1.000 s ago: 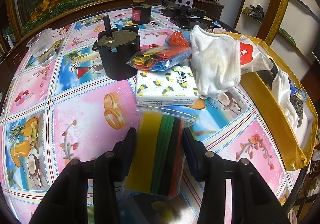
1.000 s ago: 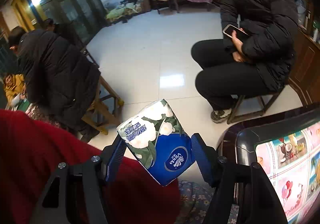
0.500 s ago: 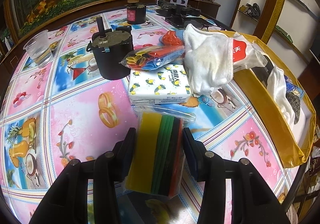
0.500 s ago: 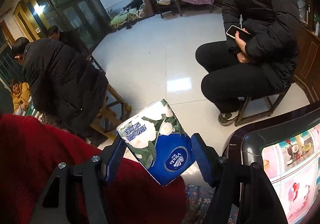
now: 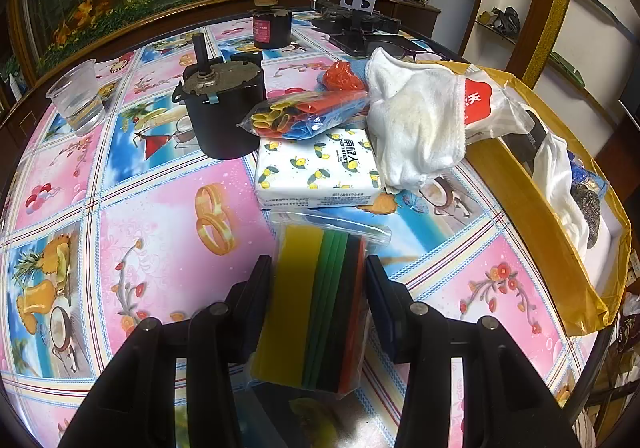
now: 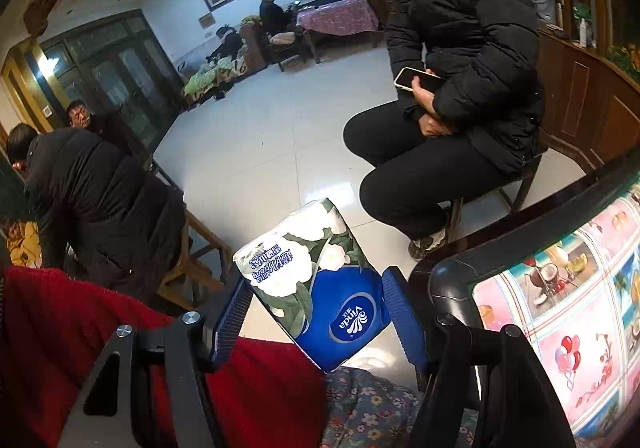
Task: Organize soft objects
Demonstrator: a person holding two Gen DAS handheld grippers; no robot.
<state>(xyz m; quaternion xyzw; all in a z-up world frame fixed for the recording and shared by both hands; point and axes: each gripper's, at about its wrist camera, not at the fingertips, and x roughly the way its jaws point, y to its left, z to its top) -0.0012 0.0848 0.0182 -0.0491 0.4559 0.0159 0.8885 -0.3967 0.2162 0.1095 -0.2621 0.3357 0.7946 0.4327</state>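
The left gripper point(image 5: 316, 276) is squeezing the sponges point(image 5: 316, 308) tight, probably to carry them to the box point(image 5: 532, 232) at 3 o'clock, while the right gripper point(image 6: 316, 312) is pinching a tissue pack point(image 6: 320, 284) off the table point(image 6: 568, 312).

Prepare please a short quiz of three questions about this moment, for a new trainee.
1. True or false: the left hand-held gripper is shut on the bagged stack of coloured sponge sheets.
2. Which thing does the right hand-held gripper hold? A) a white towel B) the Vinda tissue pack C) a plastic cup
3. Fill the gap: the white towel lies partly on the lemon-print tissue pack and beside the ____ bag at the table's edge.

Key: 1 true; 2 B; 3 yellow.
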